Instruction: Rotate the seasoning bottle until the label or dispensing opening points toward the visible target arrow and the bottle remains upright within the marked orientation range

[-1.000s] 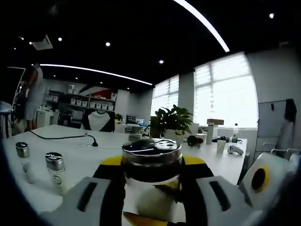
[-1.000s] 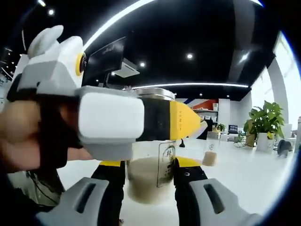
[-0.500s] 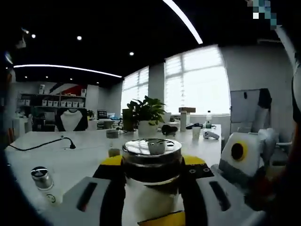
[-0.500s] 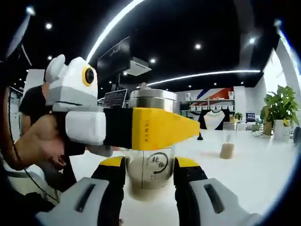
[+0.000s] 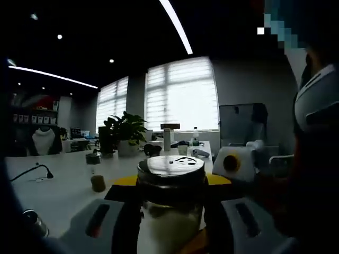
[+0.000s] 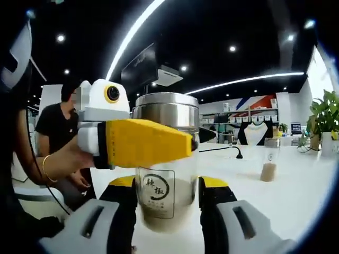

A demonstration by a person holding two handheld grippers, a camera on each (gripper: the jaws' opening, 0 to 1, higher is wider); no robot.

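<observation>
The seasoning bottle (image 5: pixel 170 165) is a clear jar with a steel lid and pale powder inside. It stands upright between the jaws of my left gripper (image 5: pixel 172 181), which is shut on it just under the lid. In the right gripper view the bottle's lid (image 6: pixel 165 108) rises at centre and its label (image 6: pixel 157 188) faces the camera. My right gripper (image 6: pixel 168 184) is shut on the lower body. The left gripper (image 6: pixel 193 138) reaches in from the left, its yellow jaw lying across the bottle's neck. The right gripper's white housing (image 5: pixel 235 161) shows right of the bottle.
A white table (image 6: pixel 296 196) carries a second small jar (image 6: pixel 269 164), seen too as a jar (image 5: pixel 96 170) in the left gripper view, and a black cable (image 6: pixel 225 149). Another steel-lidded bottle (image 5: pixel 32 219) sits low left. A potted plant (image 5: pixel 124 132) stands behind. A person in black (image 6: pixel 55 127) sits nearby.
The bottle has turned, so its label has swung from the right side to face the right gripper view. The left gripper has swung round with it, and both views have panned.
</observation>
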